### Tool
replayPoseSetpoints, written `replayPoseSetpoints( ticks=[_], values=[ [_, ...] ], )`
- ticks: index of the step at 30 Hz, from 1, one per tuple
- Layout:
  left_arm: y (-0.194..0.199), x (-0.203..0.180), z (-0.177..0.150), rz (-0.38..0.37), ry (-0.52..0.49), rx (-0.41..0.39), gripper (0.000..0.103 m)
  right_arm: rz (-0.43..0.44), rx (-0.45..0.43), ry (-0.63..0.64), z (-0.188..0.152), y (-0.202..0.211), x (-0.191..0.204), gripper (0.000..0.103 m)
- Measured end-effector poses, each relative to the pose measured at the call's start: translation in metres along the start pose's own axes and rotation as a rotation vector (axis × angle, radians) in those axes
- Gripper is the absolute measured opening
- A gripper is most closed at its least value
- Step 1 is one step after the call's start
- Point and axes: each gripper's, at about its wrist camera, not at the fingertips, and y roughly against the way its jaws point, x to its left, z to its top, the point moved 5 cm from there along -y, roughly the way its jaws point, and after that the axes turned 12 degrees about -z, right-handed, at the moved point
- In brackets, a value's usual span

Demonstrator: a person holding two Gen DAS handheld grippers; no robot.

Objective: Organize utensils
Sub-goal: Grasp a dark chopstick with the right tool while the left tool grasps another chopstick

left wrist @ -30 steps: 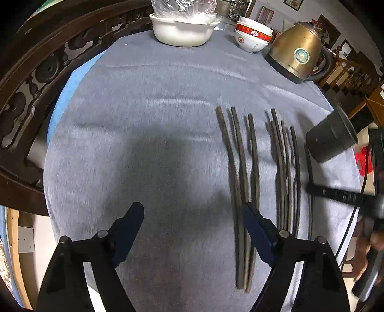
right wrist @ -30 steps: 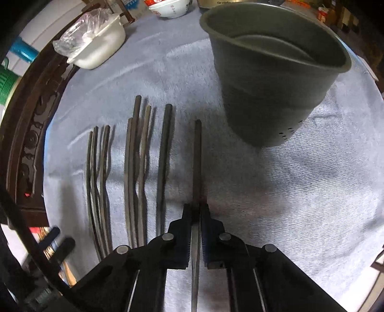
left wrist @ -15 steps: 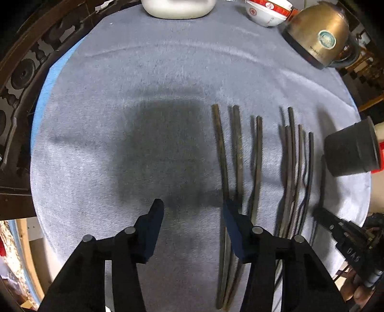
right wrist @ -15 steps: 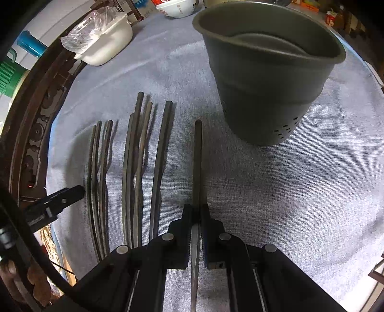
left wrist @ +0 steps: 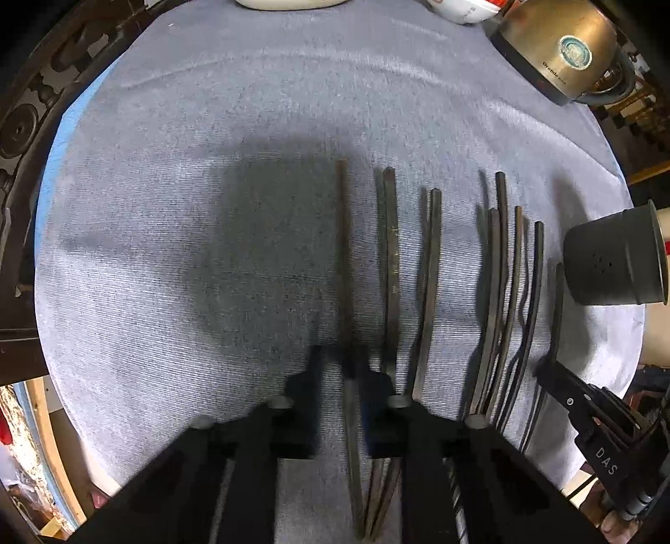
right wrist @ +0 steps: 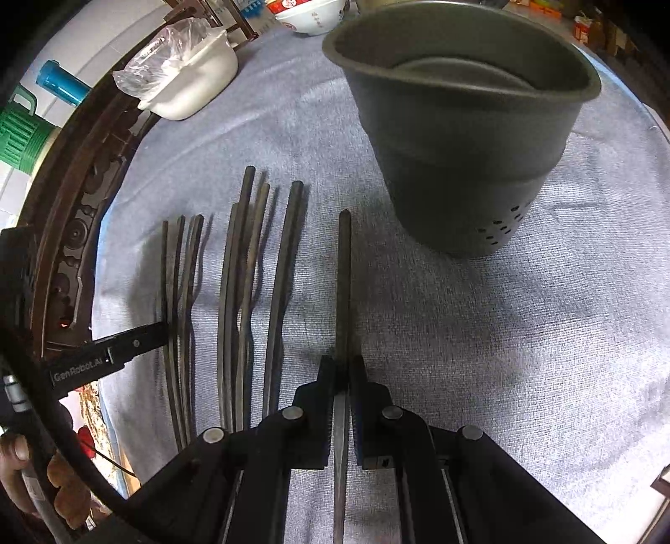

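Note:
Several dark chopsticks lie side by side on the grey-blue cloth (left wrist: pixel 167 251). My left gripper (left wrist: pixel 341 368) points straight down, shut on the leftmost chopstick (left wrist: pixel 344 251), a little blurred. The other view catches it from the side as the left gripper (right wrist: pixel 159 332) at the far-left sticks (right wrist: pixel 184 293). My right gripper (right wrist: pixel 343 372) is shut on the rightmost chopstick (right wrist: pixel 344 272), which runs forward between its fingers. The dark grey holder cup (right wrist: pixel 460 138) stands upright just beyond and to the right of that stick. In the left wrist view the cup (left wrist: pixel 607 263) and the right gripper (left wrist: pixel 544 370) are at the right edge.
A white container (right wrist: pixel 188 83) under a plastic bag and a red-and-white bowl (right wrist: pixel 310 16) sit at the back. A brass kettle (left wrist: pixel 561 46) stands back right. A carved dark wood rim (right wrist: pixel 75 234) borders the round table. A hand (right wrist: pixel 16 460) shows at the lower left.
The left gripper has moved right and down over the leftmost chopstick, and its jaws have gone from wide open to shut on it. The right gripper has kept its grip and barely shifted.

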Motion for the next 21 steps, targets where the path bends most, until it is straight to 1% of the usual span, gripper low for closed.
replayPoseSetpoints(
  ticks=[3, 6, 9, 14, 18, 21],
  values=[
    [-0.002, 0.003, 0.003, -0.028, -0.019, 0.042, 0.007, -0.003, 0.006, 0.014, 0.000, -0.001, 0.004, 0.009],
    [-0.002, 0.008, 0.004, -0.032, -0.060, 0.098, 0.007, -0.019, 0.027, 0.056, 0.001, -0.001, 0.006, 0.009],
    [-0.002, 0.013, 0.003, -0.011, -0.096, 0.157, 0.007, -0.063, 0.072, 0.139, 0.001, -0.003, 0.014, 0.009],
    [-0.011, 0.014, 0.014, -0.023, -0.101, 0.233, 0.007, -0.143, 0.152, 0.255, 0.006, -0.006, 0.027, 0.011],
    [-0.017, 0.013, 0.030, -0.031, -0.120, 0.262, 0.007, -0.178, 0.195, 0.293, 0.012, -0.010, 0.037, 0.011],
    [-0.016, 0.015, 0.032, -0.045, -0.128, 0.247, 0.005, -0.199, 0.200, 0.303, 0.014, -0.011, 0.044, 0.009]
  ],
)
